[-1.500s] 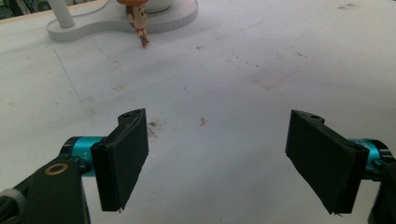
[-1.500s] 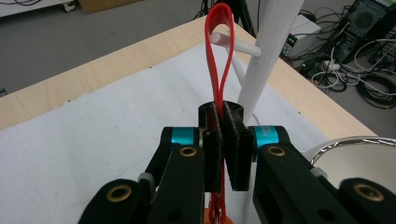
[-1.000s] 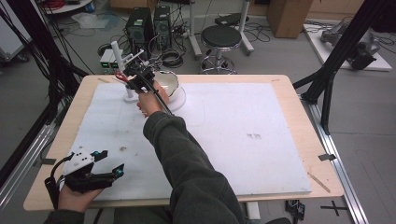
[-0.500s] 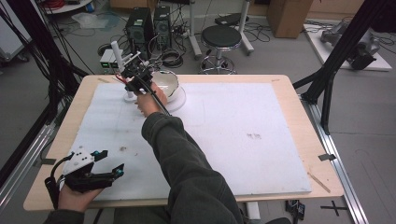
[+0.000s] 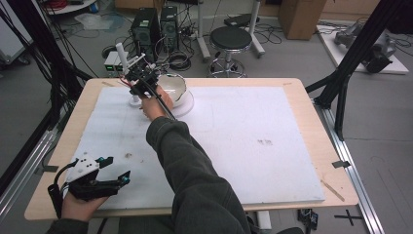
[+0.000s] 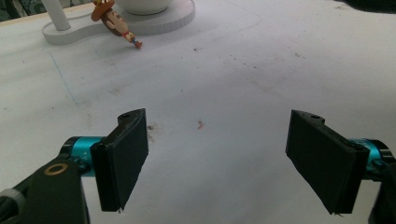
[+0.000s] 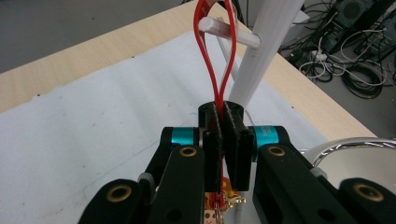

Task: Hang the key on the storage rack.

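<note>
My right gripper [image 7: 223,112] is shut on a red cord loop [image 7: 212,65]. The loop's far end lies around a short white peg [image 7: 231,31] on a white upright stand [image 7: 264,44]. A small toy figure [image 7: 218,201] hangs from the cord below the jaws; from the left gripper view the toy figure [image 6: 117,24], in a brown hat, leans against the stand's base [image 6: 70,33]. From above, the right gripper [image 5: 136,74] is at the stand [image 5: 122,57] in the far left corner. My left gripper [image 5: 119,168] rests near the front left edge, open [image 6: 219,140] and holding nothing.
A shiny bowl [image 5: 173,87] on a round white plate [image 5: 189,103] stands right beside the stand, close to my right hand. A white mat [image 5: 253,131] covers most of the wooden table [image 5: 321,146]. Black frame posts stand off both sides.
My right gripper has shifted slightly farther back, toward the stand's post, still holding the red loop. The left gripper has stayed where it was.
</note>
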`<state>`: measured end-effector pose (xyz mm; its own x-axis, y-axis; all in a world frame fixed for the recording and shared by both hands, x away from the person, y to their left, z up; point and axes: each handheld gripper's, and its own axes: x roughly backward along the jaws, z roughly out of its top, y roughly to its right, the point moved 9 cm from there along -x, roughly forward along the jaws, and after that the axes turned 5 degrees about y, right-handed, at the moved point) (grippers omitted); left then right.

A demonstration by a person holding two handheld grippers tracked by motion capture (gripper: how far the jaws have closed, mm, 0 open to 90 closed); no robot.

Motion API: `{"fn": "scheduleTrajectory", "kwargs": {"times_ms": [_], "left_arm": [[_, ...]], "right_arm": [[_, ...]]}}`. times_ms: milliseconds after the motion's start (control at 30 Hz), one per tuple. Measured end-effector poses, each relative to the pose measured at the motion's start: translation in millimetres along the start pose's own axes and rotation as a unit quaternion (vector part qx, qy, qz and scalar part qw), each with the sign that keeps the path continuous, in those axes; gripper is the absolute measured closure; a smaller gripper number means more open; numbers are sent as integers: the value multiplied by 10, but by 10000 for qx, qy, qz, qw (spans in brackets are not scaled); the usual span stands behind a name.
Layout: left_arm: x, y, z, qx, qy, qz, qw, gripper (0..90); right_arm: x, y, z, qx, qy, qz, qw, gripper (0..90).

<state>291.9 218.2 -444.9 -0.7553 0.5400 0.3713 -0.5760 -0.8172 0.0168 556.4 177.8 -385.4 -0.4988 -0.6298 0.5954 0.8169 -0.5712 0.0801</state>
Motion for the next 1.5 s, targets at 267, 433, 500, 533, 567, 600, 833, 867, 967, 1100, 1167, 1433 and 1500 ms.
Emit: {"fn": "scheduleTrajectory", "kwargs": {"times_ms": [267, 433, 500, 533, 567, 600, 833, 867, 967, 1100, 1167, 1433, 1500], "left_arm": [[6, -2, 3, -22, 3, -4, 10000, 215], [9, -2, 3, -19, 3, -7, 10000, 213], [9, -2, 3, -23, 5, 3, 10000, 213], [7, 0, 2, -21, 2, -1, 10000, 213], [6, 0, 1, -30, -4, -2, 10000, 213], [5, 0, 0, -38, -9, -3, 10000, 213], [6, 2, -1, -52, -16, -1, 10000, 213], [5, 2, -2, -53, -21, -1, 10000, 213], [2, 11, -5, -58, -33, -3, 10000, 213], [-1, 11, -4, -60, -29, -1, 10000, 213], [0, 10, -6, -65, -43, 1, 10000, 212], [-3, 12, -12, -55, -44, 1, 10000, 212], [-2, 14, -13, -59, -46, -1, 10000, 212]], "right_arm": [[-47, 35, -54, -64, -217, -30, 9997, 867], [-15, 46, -53, -174, -143, 72, 9997, 819], [10, 44, -49, -217, -77, 162, 9996, 789], [23, 41, -50, -232, -54, 205, 9995, 782], [37, 43, -53, -226, -38, 212, 9995, 781], [55, 39, -59, -254, -16, 261, 9993, 775], [219, 69, -101, -363, 248, 541, 9976, 737], [240, 68, -111, -383, 255, 573, 9973, 734], [321, 100, -151, -413, 401, 665, 9961, 725], [423, 134, -224, -544, 415, 837, 9941, 689], [474, 146, -221, -624, 512, 931, 9924, 677], [673, 155, -220, -598, 816, 1045, 9894, 626], [710, 169, -263, -647, 811, 1086, 9886, 608]]}}
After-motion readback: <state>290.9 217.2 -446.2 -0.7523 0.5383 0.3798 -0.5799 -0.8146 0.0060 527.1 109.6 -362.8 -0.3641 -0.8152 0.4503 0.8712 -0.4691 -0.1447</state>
